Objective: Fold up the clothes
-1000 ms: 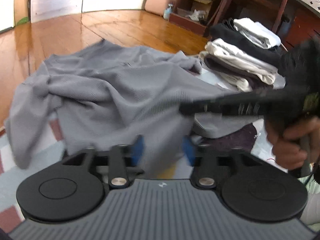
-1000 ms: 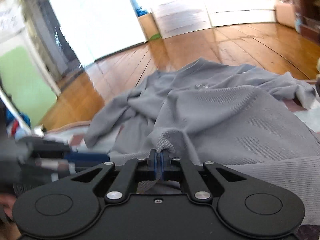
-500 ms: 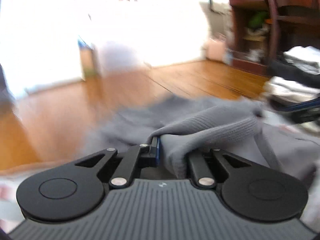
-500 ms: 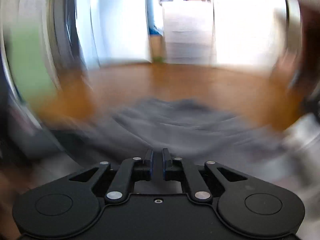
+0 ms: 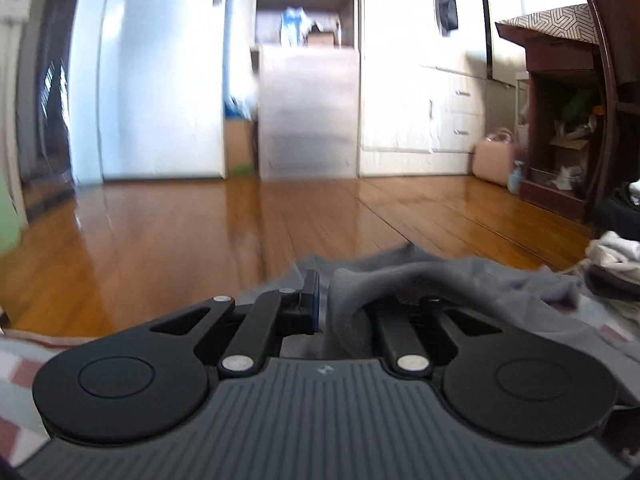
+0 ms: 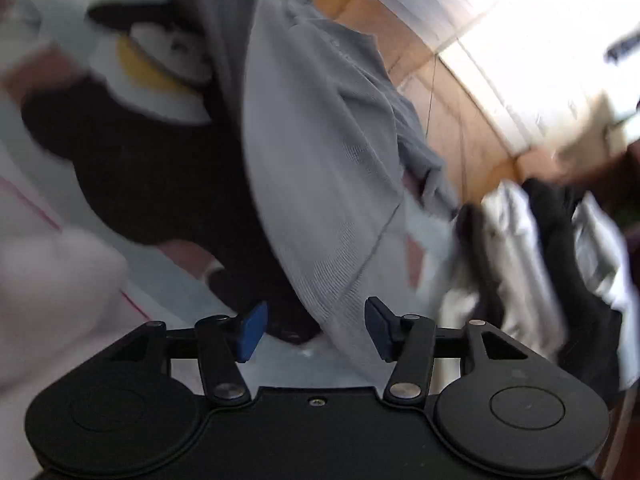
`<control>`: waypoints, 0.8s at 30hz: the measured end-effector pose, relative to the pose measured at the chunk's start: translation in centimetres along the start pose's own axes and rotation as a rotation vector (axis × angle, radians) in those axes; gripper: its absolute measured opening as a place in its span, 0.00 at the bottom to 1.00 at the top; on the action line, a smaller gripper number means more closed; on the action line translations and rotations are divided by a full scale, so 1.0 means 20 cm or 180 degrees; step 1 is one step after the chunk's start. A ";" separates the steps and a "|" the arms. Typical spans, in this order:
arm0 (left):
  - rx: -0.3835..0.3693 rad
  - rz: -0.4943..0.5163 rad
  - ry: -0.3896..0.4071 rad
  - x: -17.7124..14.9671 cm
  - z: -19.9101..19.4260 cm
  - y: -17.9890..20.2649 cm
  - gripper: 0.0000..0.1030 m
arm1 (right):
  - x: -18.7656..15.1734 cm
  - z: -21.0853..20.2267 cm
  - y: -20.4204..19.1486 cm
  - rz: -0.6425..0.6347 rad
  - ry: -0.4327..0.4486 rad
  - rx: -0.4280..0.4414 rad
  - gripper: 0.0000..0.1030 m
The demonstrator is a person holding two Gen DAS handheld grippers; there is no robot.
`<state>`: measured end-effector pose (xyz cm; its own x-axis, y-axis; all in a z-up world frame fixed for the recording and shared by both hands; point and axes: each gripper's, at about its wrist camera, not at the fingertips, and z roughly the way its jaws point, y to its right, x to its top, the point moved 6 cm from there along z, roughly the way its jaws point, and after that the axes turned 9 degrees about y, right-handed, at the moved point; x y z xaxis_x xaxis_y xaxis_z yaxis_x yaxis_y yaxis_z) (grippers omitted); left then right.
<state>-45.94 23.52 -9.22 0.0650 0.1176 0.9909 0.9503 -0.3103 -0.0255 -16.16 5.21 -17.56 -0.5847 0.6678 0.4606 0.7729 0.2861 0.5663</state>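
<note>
A grey knit sweater (image 5: pixel 404 276) drapes over my left gripper (image 5: pixel 324 308), which is shut on a fold of it; the cloth hides the right finger. In the right wrist view the same grey sweater (image 6: pixel 320 152) hangs slanted down toward my right gripper (image 6: pixel 314 330). That gripper's jaws are opening, its blue pads (image 6: pixel 250 330) stand wide apart, and the sweater's lower edge passes between them without being pressed. The view is rolled and blurred.
A pile of folded black and white clothes (image 6: pixel 552 248) lies at the right, also seen as a clothes pile (image 5: pixel 616 240). A dark garment (image 6: pixel 152 176) lies under the sweater. Wooden floor (image 5: pixel 240 224), a dark wooden cabinet (image 5: pixel 560 128) and white drawers (image 5: pixel 420 100) lie beyond.
My left gripper has shut on the sweater and lifted, tilting up toward the room. My right gripper has let go of the sweater, opened, rolled and tipped downward.
</note>
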 end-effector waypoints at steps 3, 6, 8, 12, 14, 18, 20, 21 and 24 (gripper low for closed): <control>-0.0042 0.0045 -0.0002 -0.01 0.00 0.02 0.07 | 0.05 0.06 0.02 0.0331 0.0055 0.0147 0.54; -0.0062 0.0050 -0.0044 -0.03 0.02 0.04 0.07 | 0.07 0.10 0.08 0.0536 0.0092 0.0046 0.45; -0.0067 -0.0007 -0.0072 -0.04 0.03 0.03 0.07 | 0.08 0.12 0.12 0.0645 0.0136 -0.0022 0.16; -0.0087 -0.0279 -0.0254 -0.08 0.07 -0.02 0.07 | 0.11 0.12 0.22 0.0958 0.0294 -0.0218 0.01; -0.0141 -0.0487 -0.0448 -0.13 0.10 -0.04 0.07 | 0.11 0.10 0.29 0.1145 0.0351 -0.0353 0.00; -0.0332 -0.1012 -0.0967 -0.30 0.18 -0.08 0.07 | 0.06 0.13 0.36 0.1317 0.0263 -0.0209 0.00; -0.0344 -0.1337 -0.1152 -0.37 0.21 -0.11 0.07 | 0.05 0.14 0.32 0.1264 0.0222 -0.0018 0.01; -0.0317 -0.1446 -0.1209 -0.40 0.22 -0.13 0.07 | 0.04 0.14 0.30 0.1229 0.0203 0.0079 0.01; -0.0223 -0.1625 -0.1304 -0.44 0.25 -0.19 0.07 | 0.06 0.10 0.17 0.1068 0.0302 0.0343 0.19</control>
<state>-48.70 28.37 -18.44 -0.2650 0.6116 0.7454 0.8713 -0.1793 0.4569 -13.64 8.39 -16.48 -0.3106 0.6716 0.6727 0.9442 0.1361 0.3001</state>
